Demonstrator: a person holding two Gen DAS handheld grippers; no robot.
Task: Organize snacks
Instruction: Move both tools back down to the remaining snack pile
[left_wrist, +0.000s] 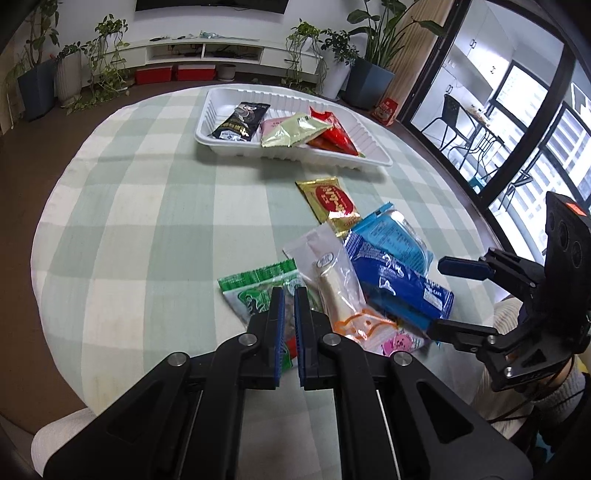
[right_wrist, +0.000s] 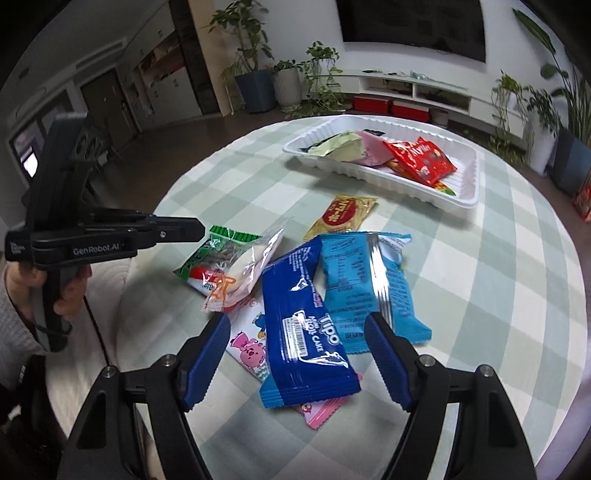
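Left gripper (left_wrist: 290, 295): pads drawn together, nothing between them, poised above the green packet (left_wrist: 258, 291) at the near edge of the table (left_wrist: 147, 229). In the right wrist view a hand (right_wrist: 70, 291) grips its handle at the table's left edge.

Right gripper (right_wrist: 295, 354): jaws spread wide, hanging over the dark blue Tipo packet (right_wrist: 306, 332); pads not touching it. Packet lies flat, between the two blue fingers (right_wrist: 205, 358) as seen from above.

Loose pile, near edge of the checked tablecloth: clear-wrapped roll (right_wrist: 243, 269) lies across the green packet; pink cartoon packet (right_wrist: 251, 343) sits under the dark blue one; light blue packet (right_wrist: 369, 284) just beside it, touching along one side. Gold packet (right_wrist: 343, 218) lies alone between pile and tray, its corner meeting the light blue one.

White tray (right_wrist: 465, 195) toward the far edge holds a black packet (left_wrist: 240, 122), a pale green one (left_wrist: 291, 131), a pink one (right_wrist: 369, 147) and red ones (right_wrist: 421, 158), overlapping.
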